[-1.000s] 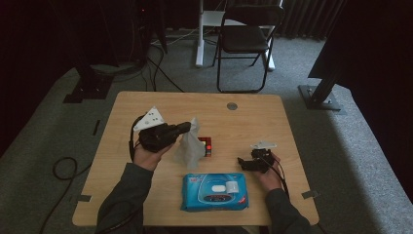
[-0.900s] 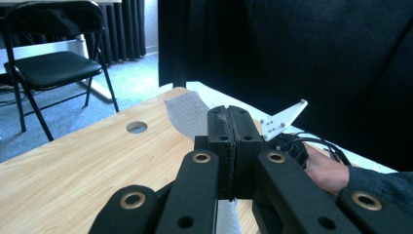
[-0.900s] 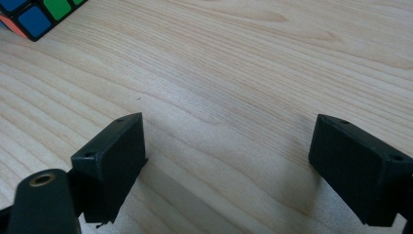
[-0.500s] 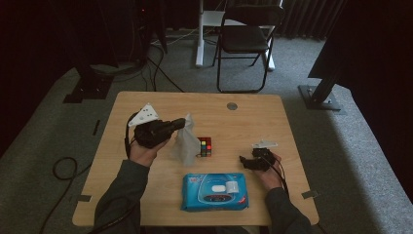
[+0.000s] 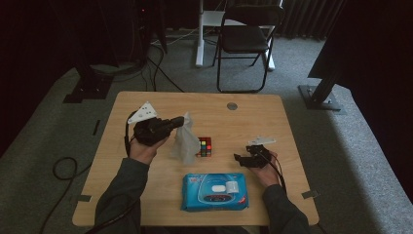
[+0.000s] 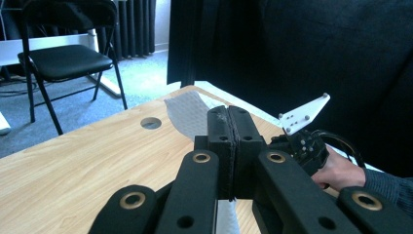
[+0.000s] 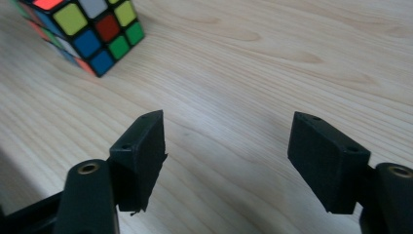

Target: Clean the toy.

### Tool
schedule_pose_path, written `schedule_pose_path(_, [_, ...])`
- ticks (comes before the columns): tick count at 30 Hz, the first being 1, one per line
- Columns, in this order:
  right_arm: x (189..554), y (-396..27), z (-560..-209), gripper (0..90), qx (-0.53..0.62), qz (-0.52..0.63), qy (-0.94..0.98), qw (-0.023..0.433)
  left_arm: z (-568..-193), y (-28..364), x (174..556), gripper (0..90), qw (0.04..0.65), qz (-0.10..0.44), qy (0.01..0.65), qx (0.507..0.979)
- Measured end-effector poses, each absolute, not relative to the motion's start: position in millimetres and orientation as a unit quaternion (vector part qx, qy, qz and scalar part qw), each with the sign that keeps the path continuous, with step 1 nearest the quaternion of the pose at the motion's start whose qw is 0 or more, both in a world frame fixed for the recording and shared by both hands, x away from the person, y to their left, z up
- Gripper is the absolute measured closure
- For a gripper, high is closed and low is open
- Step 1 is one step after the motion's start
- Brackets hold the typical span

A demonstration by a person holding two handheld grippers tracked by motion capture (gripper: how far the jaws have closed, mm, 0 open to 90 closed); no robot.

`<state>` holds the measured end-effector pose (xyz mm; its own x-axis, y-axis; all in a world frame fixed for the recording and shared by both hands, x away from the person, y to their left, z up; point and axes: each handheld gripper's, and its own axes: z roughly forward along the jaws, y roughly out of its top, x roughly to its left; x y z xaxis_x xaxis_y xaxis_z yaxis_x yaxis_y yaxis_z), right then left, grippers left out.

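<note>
Left tongs (image 5: 181, 120) pinch the wet wipe (image 5: 185, 144) by its top edge; it hangs limp, light, tear-prone. Right tongs (image 7: 226, 161) stand wide, empty, having just narrowed slightly.

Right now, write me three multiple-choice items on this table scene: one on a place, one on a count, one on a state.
1. Where does the multicoloured puzzle cube sit?
A. on the blue wipes pack
B. on the wooden table between the two grippers
C. on the folding chair

2. How many blue plastic wipes packs lie on the light wooden table?
A. one
B. two
C. three

3. What do the left gripper jaws do?
A. stand wide open
B. clamp the cube
C. stay shut on a white wet wipe

Key: 1 B, the high view shows the cube on bare wood between the grippers. 2 A, a single pack lies near the person. 3 C, the wipe hangs from the closed jaws, while the right gripper is open with nothing between its jaws.
</note>
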<state>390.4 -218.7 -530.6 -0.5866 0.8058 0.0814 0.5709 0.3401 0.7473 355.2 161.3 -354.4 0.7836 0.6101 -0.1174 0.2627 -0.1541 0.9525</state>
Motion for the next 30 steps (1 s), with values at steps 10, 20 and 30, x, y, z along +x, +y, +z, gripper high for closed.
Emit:
schedule_pose_path(10, [402.7, -189.9, -514.7, 21.8, 0.388, 0.383, 0.825, 0.15, -356.2, 167.1, 359.0, 89.8, 0.581, 0.149, 0.3, 0.742])
schedule_pose_path(20, [413.4, -164.9, -499.3, 15.0, 0.336, 0.394, 0.842, 0.151, -358.8, 170.8, 363.3, 89.7, 0.584, 0.145, 0.31, 0.736])
schedule_pose_path(30, [422.5, -138.0, -499.6, 13.1, 0.292, 0.399, 0.859, 0.134, -363.4, 170.7, 368.2, 89.7, 0.584, 0.139, 0.317, 0.734])
